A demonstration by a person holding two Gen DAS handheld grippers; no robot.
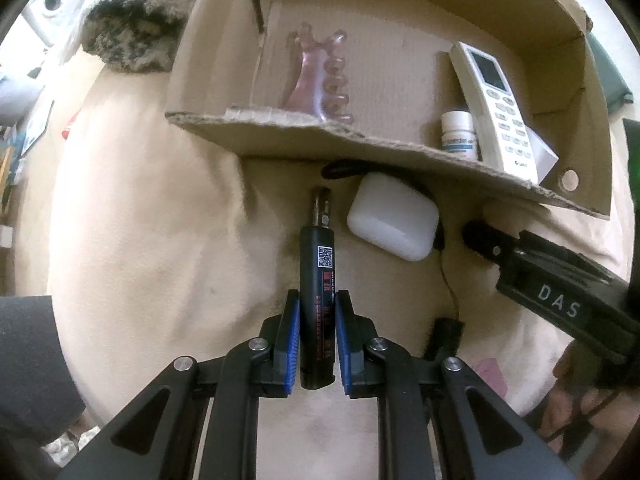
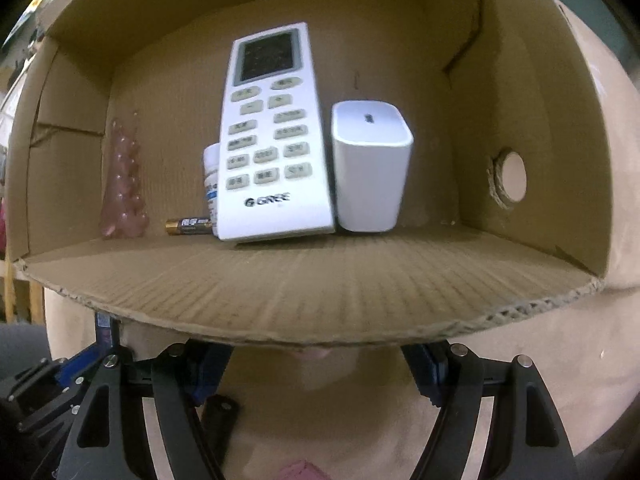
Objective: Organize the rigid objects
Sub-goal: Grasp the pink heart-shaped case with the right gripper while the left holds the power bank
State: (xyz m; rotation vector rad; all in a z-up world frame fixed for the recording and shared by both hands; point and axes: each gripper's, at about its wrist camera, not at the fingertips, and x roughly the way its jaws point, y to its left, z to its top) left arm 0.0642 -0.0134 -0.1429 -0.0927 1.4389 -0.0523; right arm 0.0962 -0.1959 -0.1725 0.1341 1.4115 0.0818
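My left gripper (image 1: 317,304) is shut on a black cylindrical tool with a QR label (image 1: 318,280), just above the beige bed surface. A white earbud case (image 1: 392,216) lies to its right, in front of the cardboard box (image 1: 304,128). Inside the box are a pink glass piece (image 1: 320,76), a white remote (image 2: 272,140), a small white bottle (image 1: 458,132), a white cup-shaped container (image 2: 370,168) and a battery (image 2: 188,225). My right gripper (image 1: 480,240) is near the box's front flap (image 2: 320,300); its jaws stand wide apart and empty, tips hidden under the flap.
A fuzzy grey-white cushion (image 1: 128,32) lies at the far left. A thin black cable (image 1: 450,280) and a small black object (image 2: 220,412) lie on the beige cover (image 1: 140,220). A grey cloth (image 1: 28,360) is at the near left edge.
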